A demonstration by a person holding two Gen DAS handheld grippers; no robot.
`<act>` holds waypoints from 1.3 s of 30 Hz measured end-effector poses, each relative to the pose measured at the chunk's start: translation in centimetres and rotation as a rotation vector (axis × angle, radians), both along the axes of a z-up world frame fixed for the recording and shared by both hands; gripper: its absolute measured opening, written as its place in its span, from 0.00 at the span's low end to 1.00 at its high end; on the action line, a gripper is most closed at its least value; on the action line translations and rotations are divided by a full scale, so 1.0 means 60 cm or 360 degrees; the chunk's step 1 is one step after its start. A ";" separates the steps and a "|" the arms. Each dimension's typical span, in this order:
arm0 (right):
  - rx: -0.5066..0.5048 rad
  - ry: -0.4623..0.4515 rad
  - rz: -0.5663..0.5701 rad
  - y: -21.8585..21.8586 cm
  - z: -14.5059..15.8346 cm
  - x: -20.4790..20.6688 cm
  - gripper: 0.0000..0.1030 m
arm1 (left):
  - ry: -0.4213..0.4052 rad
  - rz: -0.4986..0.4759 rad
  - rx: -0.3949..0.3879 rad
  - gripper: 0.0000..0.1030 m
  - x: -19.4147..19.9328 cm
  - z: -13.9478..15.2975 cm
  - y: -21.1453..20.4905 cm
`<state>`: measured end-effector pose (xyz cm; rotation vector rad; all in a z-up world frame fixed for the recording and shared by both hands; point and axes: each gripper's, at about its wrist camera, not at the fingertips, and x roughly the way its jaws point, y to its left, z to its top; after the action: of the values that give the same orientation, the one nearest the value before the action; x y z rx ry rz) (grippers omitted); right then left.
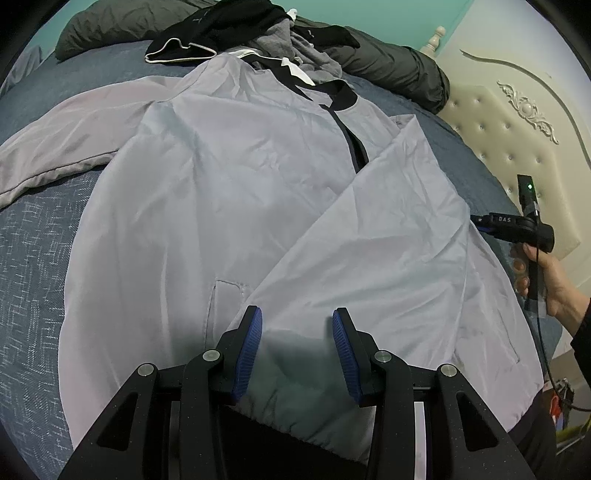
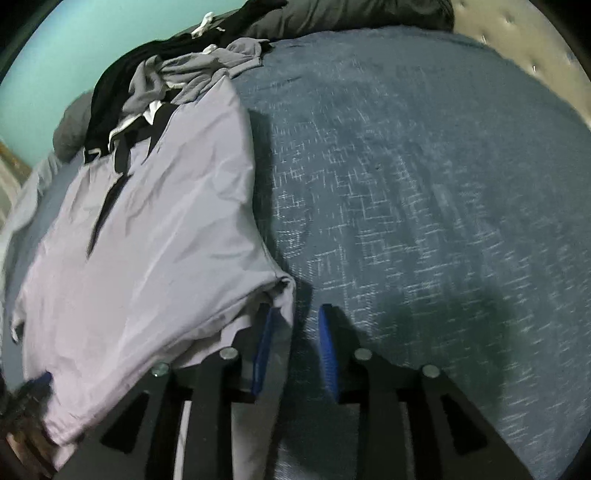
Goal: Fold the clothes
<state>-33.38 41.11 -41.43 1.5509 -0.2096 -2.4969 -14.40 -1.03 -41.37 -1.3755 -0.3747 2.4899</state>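
A pale grey jacket [image 1: 229,192] with a black collar and zip lies spread front-up on the blue bedspread [image 1: 33,266]. One sleeve [image 1: 388,206] is folded diagonally across its front; the other sleeve [image 1: 55,147] stretches out to the left. My left gripper [image 1: 297,312] hovers open over the hem, nothing between its blue pads. My right gripper [image 1: 480,223], held by a hand [image 1: 554,280], reaches the jacket's right edge. In the right wrist view the right gripper [image 2: 298,308] is open, with the jacket's side edge [image 2: 284,291] just by its left pad.
A heap of black and grey clothes [image 1: 266,33] with a white hanger [image 1: 177,51] lies beyond the collar. A dark grey duvet [image 1: 399,70] runs along the far side. A cream tufted headboard [image 1: 509,122] stands at right. Bare bedspread [image 2: 424,203] extends right of the jacket.
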 end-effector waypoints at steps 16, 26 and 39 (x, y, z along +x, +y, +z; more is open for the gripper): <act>0.0658 -0.0077 0.0118 -0.047 -0.001 -0.039 0.00 | -0.0014 -0.0035 -0.0027 0.42 -0.001 -0.010 0.006; 0.0369 0.0039 -0.0068 0.025 0.073 -0.033 0.01 | 0.0027 -0.0018 -0.0007 0.42 -0.008 0.021 0.003; 0.0189 0.0140 0.0016 -0.099 0.183 -0.156 0.37 | 0.0053 -0.0016 0.0003 0.42 -0.059 0.009 0.004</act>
<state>-42.71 35.15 -30.47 1.4762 -0.0409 -2.6057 -17.96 -0.82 -40.84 -1.3302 -0.3623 2.5007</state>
